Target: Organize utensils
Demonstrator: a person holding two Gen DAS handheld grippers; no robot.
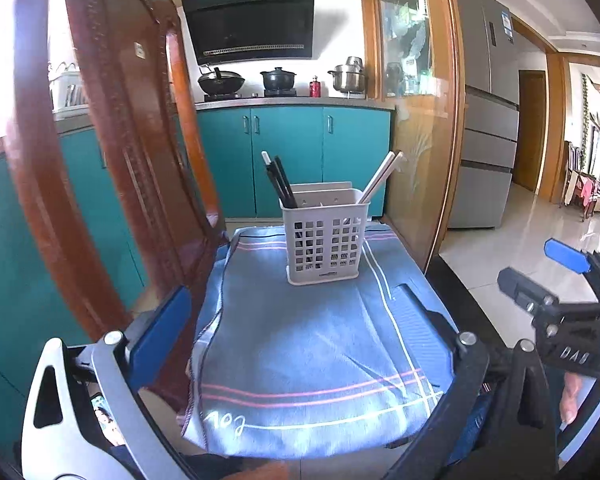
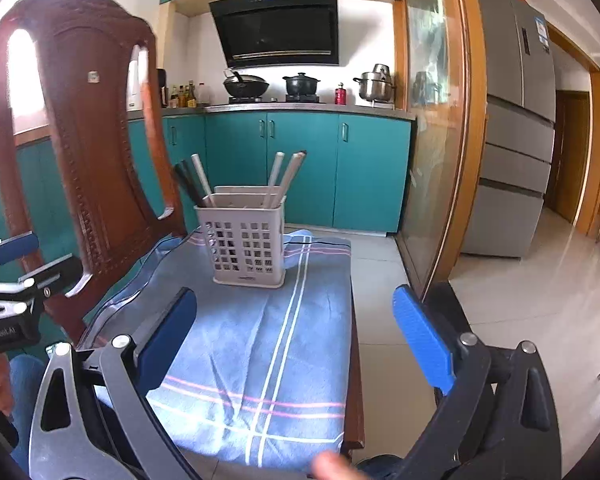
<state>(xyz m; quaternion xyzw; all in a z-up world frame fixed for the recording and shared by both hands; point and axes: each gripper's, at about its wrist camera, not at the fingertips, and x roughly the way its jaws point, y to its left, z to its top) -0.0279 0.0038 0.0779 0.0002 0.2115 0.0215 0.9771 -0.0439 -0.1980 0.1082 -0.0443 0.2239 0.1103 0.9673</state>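
Both grippers hover at the near edge of the table, jaws spread wide and gripping nothing: the left gripper (image 1: 296,320) over the near half of the blue striped cloth (image 1: 312,360), the right gripper (image 2: 296,328) just to its right. Farther back, on the far part of the cloth, stands the white perforated utensil holder (image 1: 324,240), upright. Dark chopsticks (image 1: 280,182) lean left in its left compartment; white chopsticks (image 1: 380,176) lean right in its right compartment. A wooden chair back (image 2: 80,128) rises at left.
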